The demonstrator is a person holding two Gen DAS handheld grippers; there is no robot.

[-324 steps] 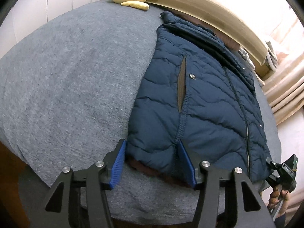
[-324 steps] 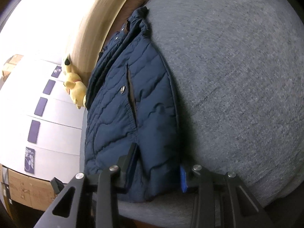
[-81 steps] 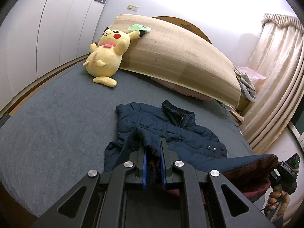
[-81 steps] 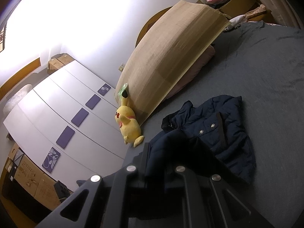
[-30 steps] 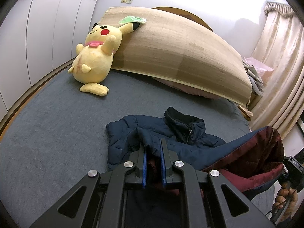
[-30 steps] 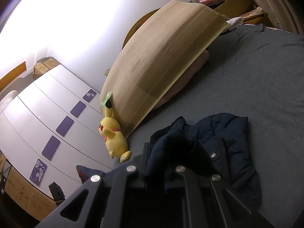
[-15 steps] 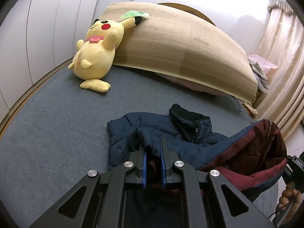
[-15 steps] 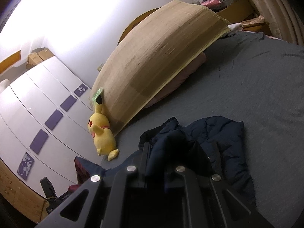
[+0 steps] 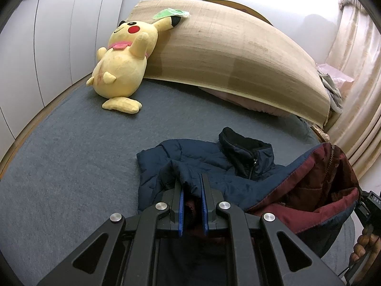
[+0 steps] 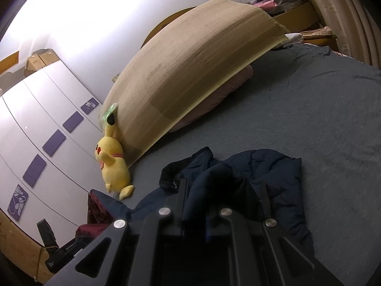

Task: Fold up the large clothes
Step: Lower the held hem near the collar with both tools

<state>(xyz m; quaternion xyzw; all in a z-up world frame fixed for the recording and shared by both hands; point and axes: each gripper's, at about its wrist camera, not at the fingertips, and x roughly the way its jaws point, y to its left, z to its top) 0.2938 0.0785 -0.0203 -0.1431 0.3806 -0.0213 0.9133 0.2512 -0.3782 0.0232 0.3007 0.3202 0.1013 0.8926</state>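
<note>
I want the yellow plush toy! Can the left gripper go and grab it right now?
Probably not yet. The left gripper has its jaws shut on the navy jacket, so it's busy. The yellow plush toy sits farther up the grey bed, with nothing in between; it would have to let go first.

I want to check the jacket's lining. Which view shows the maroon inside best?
The left wrist view: the navy jacket hangs raised at right, its maroon lining well lit and facing the camera. The right wrist view shows only a small dark strip of lining at lower left, behind the hand-held gripper.
</note>
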